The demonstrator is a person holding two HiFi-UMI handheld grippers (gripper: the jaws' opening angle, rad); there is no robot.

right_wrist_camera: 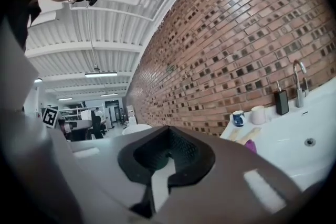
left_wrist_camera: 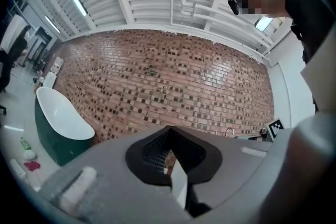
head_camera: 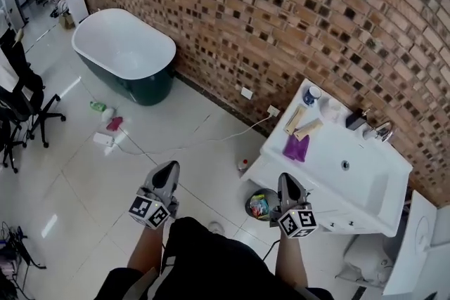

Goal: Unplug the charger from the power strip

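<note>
White power strip (head_camera: 103, 139) flat on floor (head_camera: 91, 200), cord (head_camera: 183, 148) attached.

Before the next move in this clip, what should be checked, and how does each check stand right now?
1. Jaws of left gripper free: ok, together, nothing between them.
2. Jaws of right gripper free: ok, together, nothing between them.
3. Sight of power strip: cannot tell; a white block near the bathtub may be it.
4. Sight of charger: cannot tell.
5. Grippers close to that block: not ok, both held level, far from it.
</note>
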